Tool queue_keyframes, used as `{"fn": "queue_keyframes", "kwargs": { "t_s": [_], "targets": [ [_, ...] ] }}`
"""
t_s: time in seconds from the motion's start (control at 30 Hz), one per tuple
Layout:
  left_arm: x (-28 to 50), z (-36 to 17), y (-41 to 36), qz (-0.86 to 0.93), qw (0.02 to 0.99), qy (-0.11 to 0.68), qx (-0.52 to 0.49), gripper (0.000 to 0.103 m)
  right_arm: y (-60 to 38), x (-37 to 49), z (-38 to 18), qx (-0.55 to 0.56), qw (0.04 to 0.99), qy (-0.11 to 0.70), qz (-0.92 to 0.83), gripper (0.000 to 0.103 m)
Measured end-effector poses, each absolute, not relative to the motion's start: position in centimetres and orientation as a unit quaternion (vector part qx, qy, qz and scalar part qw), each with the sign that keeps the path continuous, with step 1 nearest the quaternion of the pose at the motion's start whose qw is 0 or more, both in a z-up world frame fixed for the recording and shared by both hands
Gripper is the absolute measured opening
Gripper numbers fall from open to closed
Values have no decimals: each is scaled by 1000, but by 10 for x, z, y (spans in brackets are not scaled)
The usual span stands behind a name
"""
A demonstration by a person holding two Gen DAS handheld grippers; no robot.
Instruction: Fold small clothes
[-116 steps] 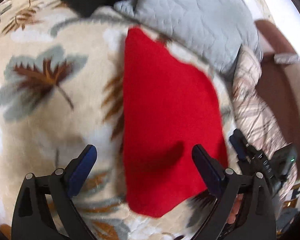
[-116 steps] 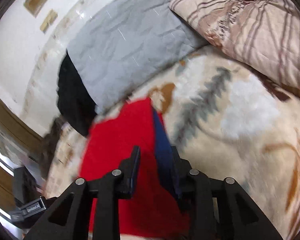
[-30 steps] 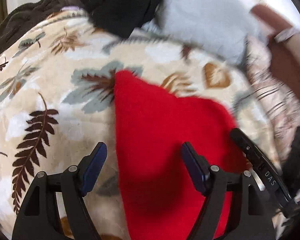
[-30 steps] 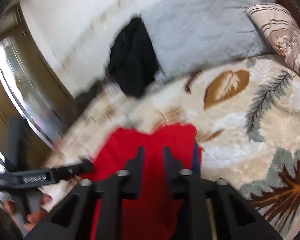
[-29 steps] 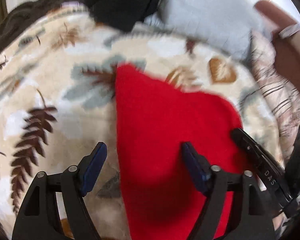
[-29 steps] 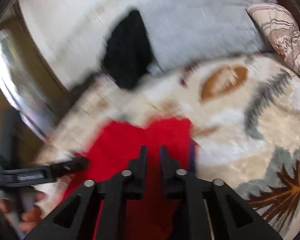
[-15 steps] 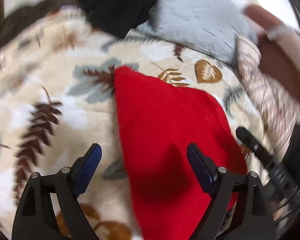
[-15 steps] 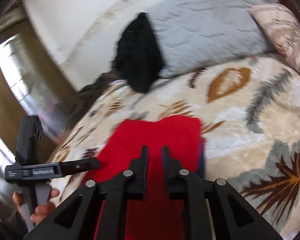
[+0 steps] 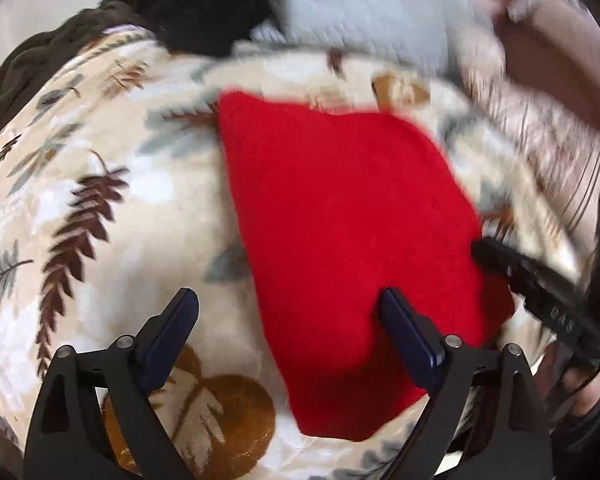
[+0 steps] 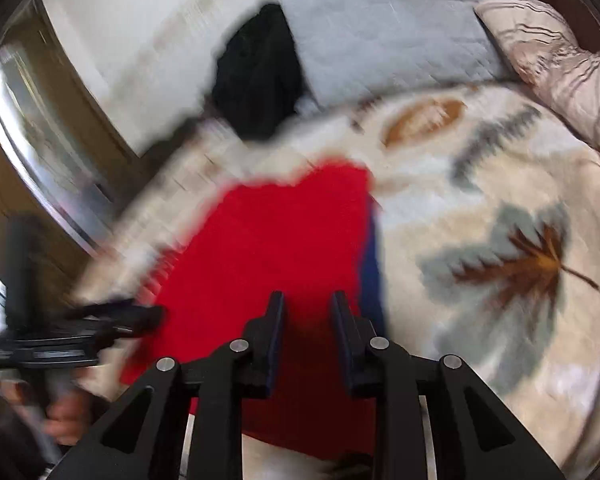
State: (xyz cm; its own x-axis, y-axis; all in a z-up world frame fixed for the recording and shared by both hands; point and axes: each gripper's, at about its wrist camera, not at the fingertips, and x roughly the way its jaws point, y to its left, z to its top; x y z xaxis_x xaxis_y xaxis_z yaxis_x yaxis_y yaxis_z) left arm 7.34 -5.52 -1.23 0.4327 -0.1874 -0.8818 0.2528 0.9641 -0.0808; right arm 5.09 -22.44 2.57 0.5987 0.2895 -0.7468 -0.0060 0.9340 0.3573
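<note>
A red cloth (image 9: 340,232) lies flat on the leaf-print blanket (image 9: 112,208), folded over. The left gripper (image 9: 288,316) hangs spread wide above its near edge; the right gripper (image 10: 306,314), jaws just parting, holds nothing. A dragging finger could well undo the fold. Motion blur smears the cloth's edges, and a blue strip (image 10: 374,264) along one side stays unidentifiable.

Garment (image 9: 340,216): solid red, with a navy blue strip (image 10: 371,268) along one edge in the right wrist view. Blanket (image 9: 112,208): cream ground printed with brown fern fronds, grey-green leaves and ochre leaves. Quilt (image 10: 388,28): plain pale grey. Pillow (image 10: 560,72): beige with brown stripes. Heaped cloth (image 9: 208,4): black. Gripper pads (image 9: 410,340): dark blue on black frames.
</note>
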Motion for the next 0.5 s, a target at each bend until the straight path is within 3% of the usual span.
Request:
{"fn": "queue_keyframes", "kwargs": {
  "t_s": [0.03, 0.27, 0.4, 0.5],
  "targets": [
    [74, -19, -57, -129, 840, 526, 27, 94, -222, 52, 21, 146, 878, 450, 72, 42],
    [55, 6, -51, -139, 852, 505, 17, 93, -239, 24, 48, 175, 888, 421, 52, 41],
    [64, -20, -51, -130, 837, 532, 16, 94, -243, 28, 14, 148, 863, 482, 12, 41],
    [62, -13, -44, -138, 833, 536, -12, 93, -254, 22, 14, 195, 856, 478, 4, 41]
  ]
}}
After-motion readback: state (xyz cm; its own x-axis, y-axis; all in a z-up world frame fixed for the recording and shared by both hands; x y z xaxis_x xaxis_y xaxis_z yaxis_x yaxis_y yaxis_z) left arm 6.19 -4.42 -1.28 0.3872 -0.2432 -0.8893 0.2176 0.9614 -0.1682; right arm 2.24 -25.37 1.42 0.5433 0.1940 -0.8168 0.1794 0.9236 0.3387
